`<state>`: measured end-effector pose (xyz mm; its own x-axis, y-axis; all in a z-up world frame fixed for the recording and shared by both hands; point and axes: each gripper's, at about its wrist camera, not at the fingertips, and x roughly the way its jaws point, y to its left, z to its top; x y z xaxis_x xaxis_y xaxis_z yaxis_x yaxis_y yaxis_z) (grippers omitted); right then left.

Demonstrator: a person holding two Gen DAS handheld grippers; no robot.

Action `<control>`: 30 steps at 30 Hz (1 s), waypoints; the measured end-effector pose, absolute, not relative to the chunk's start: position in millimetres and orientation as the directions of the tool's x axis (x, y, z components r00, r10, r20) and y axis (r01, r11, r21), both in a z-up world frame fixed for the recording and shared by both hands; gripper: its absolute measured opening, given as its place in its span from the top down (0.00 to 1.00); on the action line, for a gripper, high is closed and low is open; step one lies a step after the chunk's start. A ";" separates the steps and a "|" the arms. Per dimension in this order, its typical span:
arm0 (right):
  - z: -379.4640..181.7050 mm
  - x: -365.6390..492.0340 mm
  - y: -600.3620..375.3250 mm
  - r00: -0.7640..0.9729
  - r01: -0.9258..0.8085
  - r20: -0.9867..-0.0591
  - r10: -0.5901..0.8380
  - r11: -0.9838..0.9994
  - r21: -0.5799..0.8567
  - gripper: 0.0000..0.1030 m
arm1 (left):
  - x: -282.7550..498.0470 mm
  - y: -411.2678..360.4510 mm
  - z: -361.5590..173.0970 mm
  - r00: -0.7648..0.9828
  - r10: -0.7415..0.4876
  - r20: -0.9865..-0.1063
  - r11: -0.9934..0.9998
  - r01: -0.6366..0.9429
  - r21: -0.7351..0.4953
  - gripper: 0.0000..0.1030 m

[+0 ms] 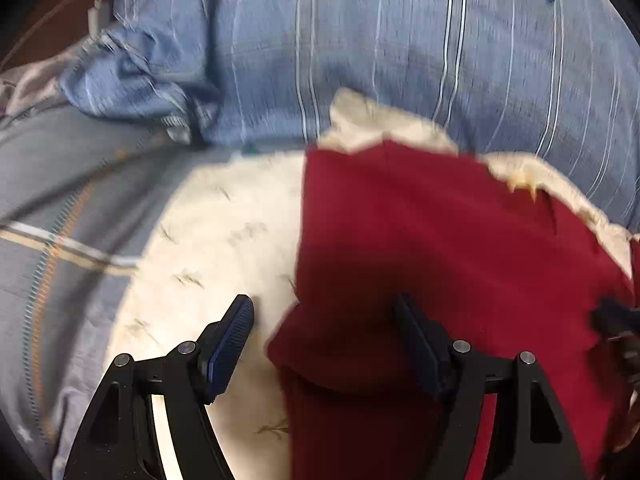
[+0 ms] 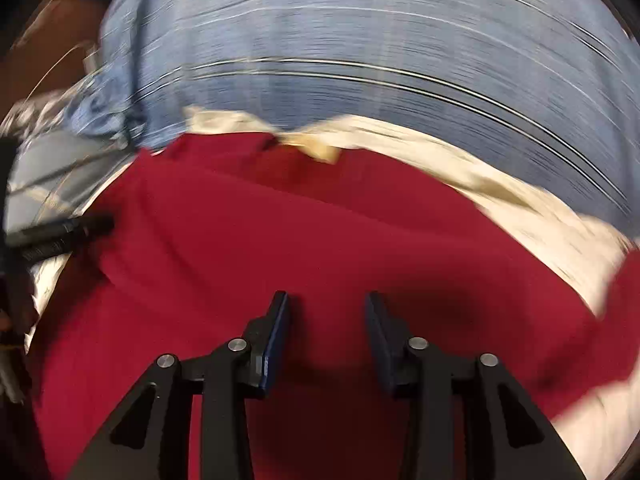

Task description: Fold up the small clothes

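A dark red garment (image 1: 440,240) lies spread on a cream cloth with small sprig prints (image 1: 224,240). My left gripper (image 1: 323,314) hangs just above the garment's left edge, open wide; its right finger (image 1: 416,340) is over the red fabric and its left finger (image 1: 232,340) is over the cream cloth. In the blurred right wrist view the red garment (image 2: 280,220) fills the middle. My right gripper (image 2: 327,306) is above it, jaws apart with nothing pinched between the pads. The right gripper's dark tip (image 1: 616,320) shows at the garment's right edge.
Blue striped bedding (image 1: 400,60) bulges behind the garment. A grey-blue cover with a zipper (image 1: 60,220) lies to the left. A white cable (image 1: 94,12) rests at the far left by dark wood. The left gripper's finger (image 2: 60,236) pokes in at the right wrist view's left edge.
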<state>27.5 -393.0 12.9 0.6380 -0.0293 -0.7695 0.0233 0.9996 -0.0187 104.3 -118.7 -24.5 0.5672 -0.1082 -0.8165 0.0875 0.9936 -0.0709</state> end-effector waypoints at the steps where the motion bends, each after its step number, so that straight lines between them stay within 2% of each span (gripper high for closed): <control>1: 20.2 16.0 -408.5 0.649 0.067 -0.760 -0.042 0.998 0.001 0.59 | 103.5 -117.7 -24.9 0.577 -0.101 -0.810 0.995 0.078 -0.069 0.26; 4: 31.8 -5.2 -448.1 0.669 0.161 -0.742 -0.043 0.983 0.088 0.51 | 103.9 -116.9 -22.6 0.576 -0.093 -0.812 0.995 0.071 -0.064 0.25; 8: 28.5 -8.5 -475.3 0.650 0.222 -0.758 -0.047 0.966 0.130 0.51 | 102.5 -120.6 -18.8 0.605 -0.073 -0.793 0.997 0.053 -0.051 0.27; 10: 26.6 -4.1 -477.8 0.655 0.230 -0.755 -0.036 0.961 0.154 0.43 | 98.6 -123.8 -11.5 0.634 -0.066 -0.770 0.998 0.049 -0.044 0.28; 11: 23.6 2.2 -478.2 0.652 0.246 -0.757 -0.042 0.956 0.158 0.43 | 96.2 -124.7 -6.1 0.655 -0.066 -0.752 0.998 0.052 -0.042 0.28; 12: 20.0 3.6 -474.6 0.642 0.261 -0.765 -0.050 0.952 0.157 0.49 | 93.1 -124.8 -3.2 0.666 -0.068 -0.742 0.998 0.054 -0.043 0.27; 13: 16.8 5.2 -473.4 0.633 0.271 -0.773 -0.050 0.949 0.160 0.81 | 89.7 -124.6 0.4 0.681 -0.077 -0.728 0.997 0.059 -0.051 0.27; 14: 17.5 6.4 -471.4 0.635 0.259 -0.772 -0.037 0.951 0.167 0.91 | 87.5 -124.7 2.6 0.688 -0.089 -0.721 0.996 0.066 -0.060 0.27; 18: 15.3 6.1 -457.9 0.620 0.236 -0.777 -0.110 0.971 0.051 0.89 | 87.1 -130.2 -10.3 0.626 -0.094 -0.774 0.994 0.105 -0.035 0.27; 20: 15.2 2.2 -468.9 0.616 0.241 -0.785 -0.065 0.964 0.109 0.83 | 90.5 -134.2 -21.1 0.588 -0.066 -0.806 0.994 0.109 -0.002 0.27; 21: 19.8 1.4 -475.0 0.621 0.252 -0.782 -0.052 0.958 0.137 0.75 | 89.1 -133.9 -21.8 0.593 -0.068 -0.803 0.994 0.106 -0.006 0.27; 22: 26.2 -1.2 -486.0 0.631 0.276 -0.774 -0.048 0.947 0.166 0.60 | 88.7 -134.3 -19.9 0.596 -0.069 -0.800 0.995 0.103 -0.009 0.27; 24: 43.2 -3.4 -515.3 0.650 0.355 -0.753 -0.097 0.916 0.188 0.38 | 87.3 -133.6 -16.1 0.595 -0.077 -0.800 0.995 0.101 -0.021 0.27; 25: 51.8 -2.8 -534.7 0.650 0.416 -0.746 -0.148 0.890 0.186 0.32 | 86.4 -132.4 -15.7 0.594 -0.080 -0.801 0.995 0.097 -0.028 0.27; 30: 60.0 27.0 -615.1 0.526 0.622 -0.786 -0.324 0.777 0.096 0.31 | 87.9 -130.6 -17.1 0.584 -0.082 -0.808 0.995 0.088 -0.038 0.26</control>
